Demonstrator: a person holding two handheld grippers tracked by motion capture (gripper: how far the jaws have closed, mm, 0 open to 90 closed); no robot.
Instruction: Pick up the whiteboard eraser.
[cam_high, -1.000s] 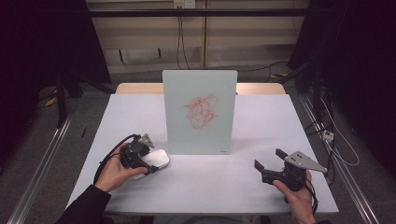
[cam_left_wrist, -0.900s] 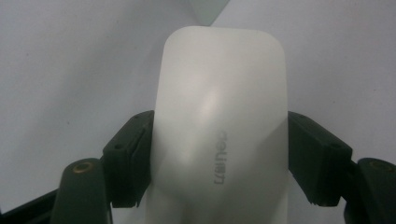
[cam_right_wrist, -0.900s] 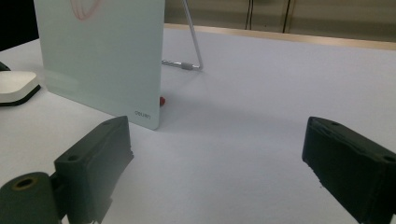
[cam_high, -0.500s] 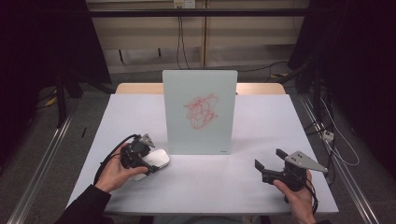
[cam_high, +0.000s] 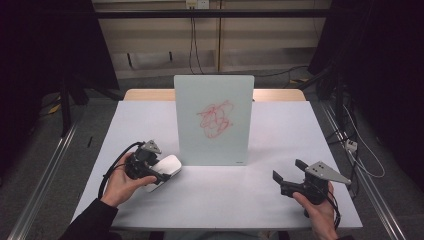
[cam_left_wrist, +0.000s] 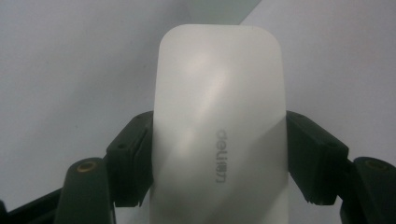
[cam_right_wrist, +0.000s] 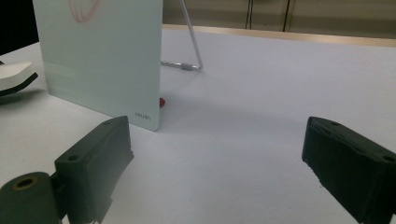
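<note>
Near edge of the worktop (cam_high: 210, 200): the right hand-held gripper (cam_high: 288, 178) sits by the right corner, jaws spread wide on nothing. Left side, the left hand-held gripper (cam_high: 157, 176) has its jaws clamped on both sides of a white eraser (cam_left_wrist: 219, 135). Beyond, mid-worktop, the board (cam_high: 214, 120) stands upright, red scribble (cam_high: 216, 119) on its face.
</note>
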